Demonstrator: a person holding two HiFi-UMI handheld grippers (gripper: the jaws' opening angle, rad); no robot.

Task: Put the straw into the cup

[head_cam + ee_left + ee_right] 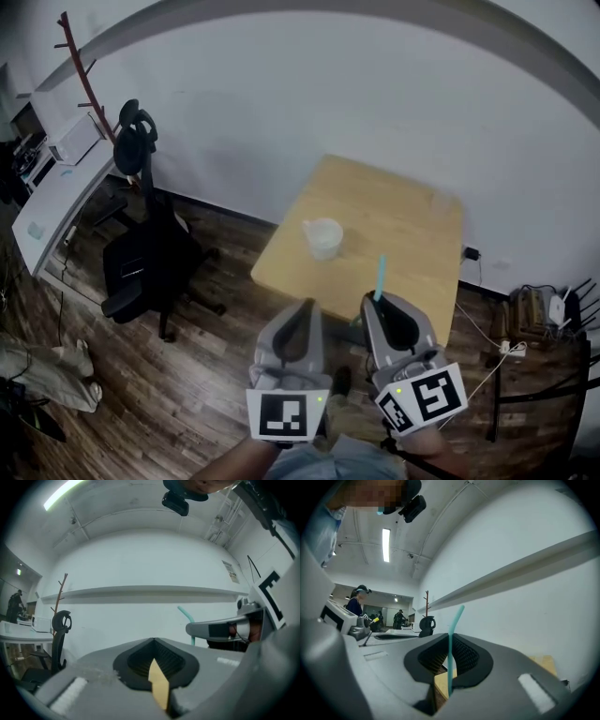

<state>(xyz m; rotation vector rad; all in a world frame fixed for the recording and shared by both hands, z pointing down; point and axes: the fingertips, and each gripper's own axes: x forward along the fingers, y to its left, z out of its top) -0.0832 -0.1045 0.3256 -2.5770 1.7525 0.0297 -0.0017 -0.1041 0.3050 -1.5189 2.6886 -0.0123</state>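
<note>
A pale translucent cup (pixel 323 236) stands on the small wooden table (pixel 403 216), toward its left side. My right gripper (pixel 386 304) is shut on a teal bendy straw (pixel 380 278), which sticks up from its tip over the table's near edge. In the right gripper view the straw (pixel 451 653) rises upright from between the closed jaws, its top bent. My left gripper (pixel 302 308) hangs beside the right one, in front of the table, shut with nothing in it. From the left gripper view the straw (pixel 189 619) shows at the right.
A black office chair (pixel 145 239) stands on the wood floor left of the table. A white desk (pixel 56 202) and a red coat stand (pixel 84 75) are at the far left. Cables and a power strip (pixel 511 349) lie at the right.
</note>
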